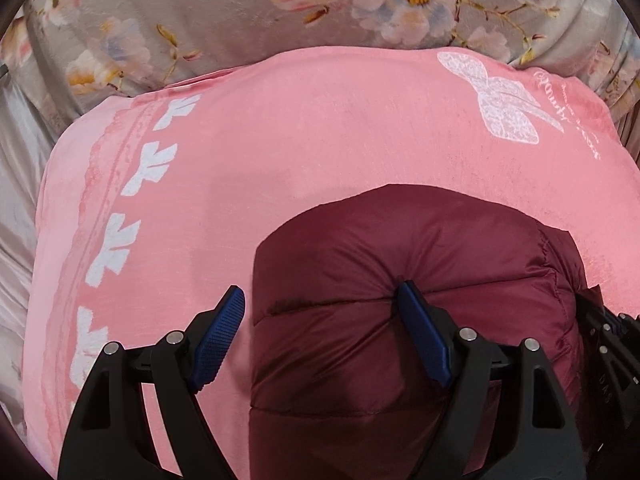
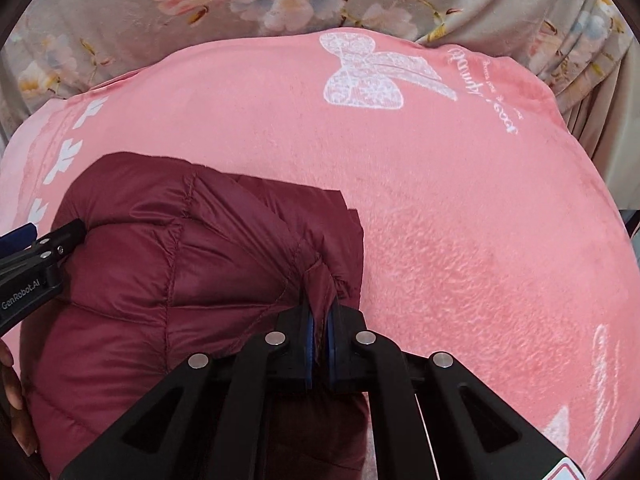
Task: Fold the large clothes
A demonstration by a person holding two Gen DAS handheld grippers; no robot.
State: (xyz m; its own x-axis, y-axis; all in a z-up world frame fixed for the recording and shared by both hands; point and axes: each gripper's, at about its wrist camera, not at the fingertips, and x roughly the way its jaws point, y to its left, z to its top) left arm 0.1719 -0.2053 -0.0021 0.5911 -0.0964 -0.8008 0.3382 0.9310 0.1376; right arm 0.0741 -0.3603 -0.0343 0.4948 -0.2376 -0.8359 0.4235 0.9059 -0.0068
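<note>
A maroon puffer jacket (image 1: 400,248) lies bunched on a pink blanket (image 1: 320,128). My left gripper (image 1: 320,290) is open and straddles the jacket's left edge. Its right pad (image 1: 424,332) touches a quilted seam, while its left pad (image 1: 222,336) hangs over bare blanket. In the right wrist view my right gripper (image 2: 320,316) is shut on a pinched fold of the jacket (image 2: 180,272) near its right edge. The left gripper (image 2: 36,248) shows at that view's left border, and part of the right gripper (image 1: 608,344) shows at the left view's right border.
The pink blanket (image 2: 460,220) carries a white bow print (image 2: 368,76) and a row of white leaf shapes (image 1: 132,208). Grey floral bedding (image 1: 240,12) lies beyond it. A person's hand (image 2: 10,380) is at the lower left edge.
</note>
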